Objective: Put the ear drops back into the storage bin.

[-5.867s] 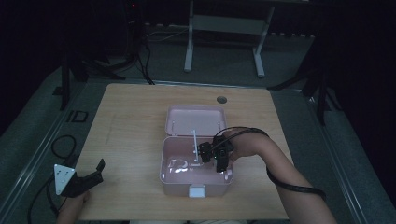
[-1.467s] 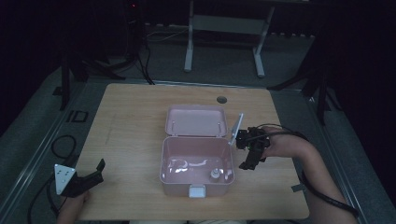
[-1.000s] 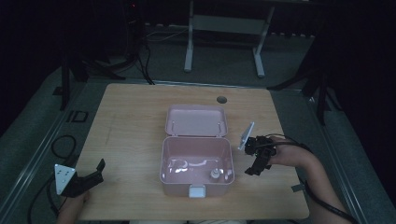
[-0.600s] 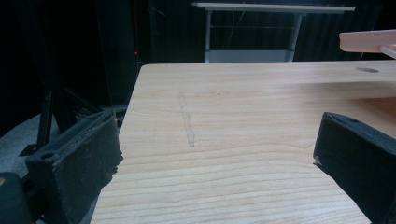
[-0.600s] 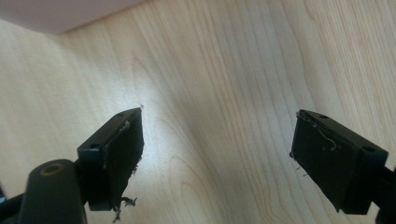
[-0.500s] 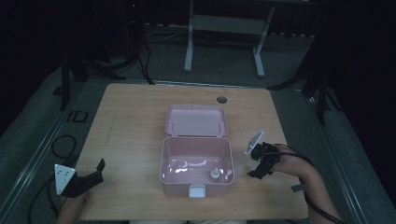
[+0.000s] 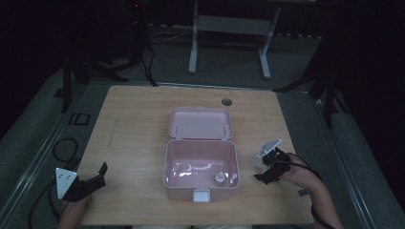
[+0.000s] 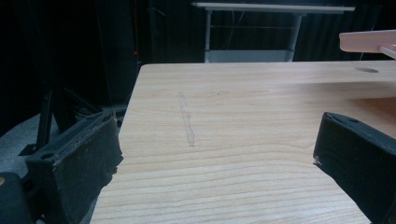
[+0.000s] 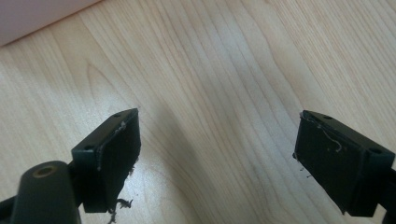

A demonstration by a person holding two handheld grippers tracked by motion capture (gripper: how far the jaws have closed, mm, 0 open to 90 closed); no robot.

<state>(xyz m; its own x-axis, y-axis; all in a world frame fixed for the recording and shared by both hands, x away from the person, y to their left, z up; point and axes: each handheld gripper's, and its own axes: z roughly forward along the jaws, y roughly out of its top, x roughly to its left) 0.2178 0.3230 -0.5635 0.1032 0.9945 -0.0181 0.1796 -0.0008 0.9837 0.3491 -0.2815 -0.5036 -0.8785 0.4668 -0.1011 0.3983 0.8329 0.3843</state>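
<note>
The pale pink plastic box (image 7: 201,167) sits open mid-table, lid (image 7: 201,123) laid back behind it, a small white bottle (image 7: 220,177) and curved white piece (image 7: 200,167) inside; the right gripper (image 7: 268,172), just beside it, gapes wide, empty; the left gripper (image 7: 93,179), well apart near the wooden table (image 7: 133,124)'s corner, likewise.

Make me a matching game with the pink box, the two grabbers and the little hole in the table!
Things:
1. pink box
2. left gripper
3. right gripper
4. round hole

Places:
A. far part of the table, beyond the lid
B. near left corner, jaws open
C. middle of the table, lid open
D. right of the box, jaws open over bare wood

Pairs: 1-C, 2-B, 3-D, 4-A
</note>
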